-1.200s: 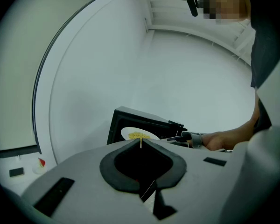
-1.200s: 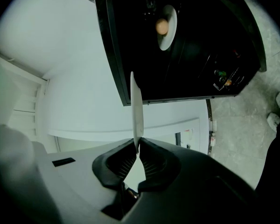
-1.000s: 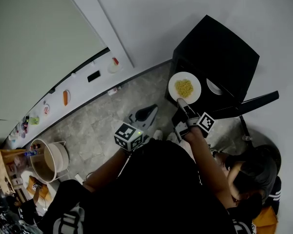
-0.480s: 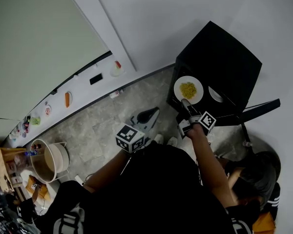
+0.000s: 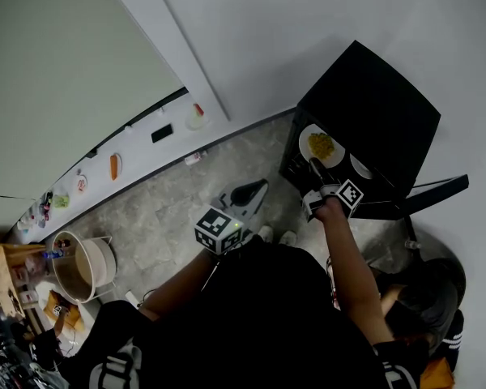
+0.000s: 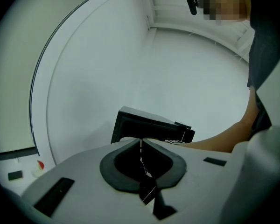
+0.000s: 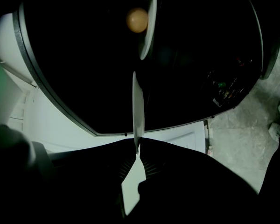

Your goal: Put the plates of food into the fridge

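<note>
Gripping one plate, right tool faces a second plate.

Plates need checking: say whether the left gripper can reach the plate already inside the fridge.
Probably not: the left gripper hangs back while the plate of food in the right gripper crowds the fridge doorway.

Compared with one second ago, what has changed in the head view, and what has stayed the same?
The right gripper, shut on the plate of yellow food, carried it forward to the mouth of the open black fridge. Nothing was taken or released. The left gripper stayed shut and empty, and the other plate stayed inside the fridge.
</note>
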### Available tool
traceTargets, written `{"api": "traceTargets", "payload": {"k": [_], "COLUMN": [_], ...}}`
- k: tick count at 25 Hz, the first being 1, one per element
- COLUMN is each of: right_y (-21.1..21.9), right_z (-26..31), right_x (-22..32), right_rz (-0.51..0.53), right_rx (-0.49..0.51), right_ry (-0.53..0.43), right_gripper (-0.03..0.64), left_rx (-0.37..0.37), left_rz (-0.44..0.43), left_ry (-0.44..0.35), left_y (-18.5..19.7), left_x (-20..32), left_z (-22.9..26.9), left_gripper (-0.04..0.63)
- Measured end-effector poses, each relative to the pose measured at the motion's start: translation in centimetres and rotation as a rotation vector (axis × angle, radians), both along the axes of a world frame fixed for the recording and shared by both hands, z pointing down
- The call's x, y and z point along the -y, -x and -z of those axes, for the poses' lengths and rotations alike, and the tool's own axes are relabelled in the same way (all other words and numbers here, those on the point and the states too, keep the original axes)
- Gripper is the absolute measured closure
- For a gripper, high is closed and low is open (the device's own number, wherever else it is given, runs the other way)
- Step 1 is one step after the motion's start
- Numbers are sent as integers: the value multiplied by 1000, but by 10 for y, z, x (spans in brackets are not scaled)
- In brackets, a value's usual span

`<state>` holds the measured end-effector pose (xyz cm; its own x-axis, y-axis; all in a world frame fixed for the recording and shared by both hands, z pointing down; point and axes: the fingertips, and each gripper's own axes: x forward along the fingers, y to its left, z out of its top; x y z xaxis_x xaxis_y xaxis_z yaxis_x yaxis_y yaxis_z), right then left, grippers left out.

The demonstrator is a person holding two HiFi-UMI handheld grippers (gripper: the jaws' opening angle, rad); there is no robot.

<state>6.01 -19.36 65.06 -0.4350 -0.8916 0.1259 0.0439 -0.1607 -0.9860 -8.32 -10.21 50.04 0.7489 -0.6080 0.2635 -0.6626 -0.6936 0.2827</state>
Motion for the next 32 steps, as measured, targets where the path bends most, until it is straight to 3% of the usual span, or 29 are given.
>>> {"api": "traceTargets", "payload": {"k": [12, 32], "right_y": [-24, -45], "right_z": [-25, -24], "right_x": [27, 63], "right_rz": [-25, -116], "right_rx": [-55, 9], "right_ry": [31, 58], "right_gripper": [580, 581], "left_rx": [16, 15], "left_rz": [9, 6], "left_ry": [14, 26], "left_y": [4, -6], "left_x": [13, 26], "left_z": [-6, -5], "left_gripper": [571, 571]}}
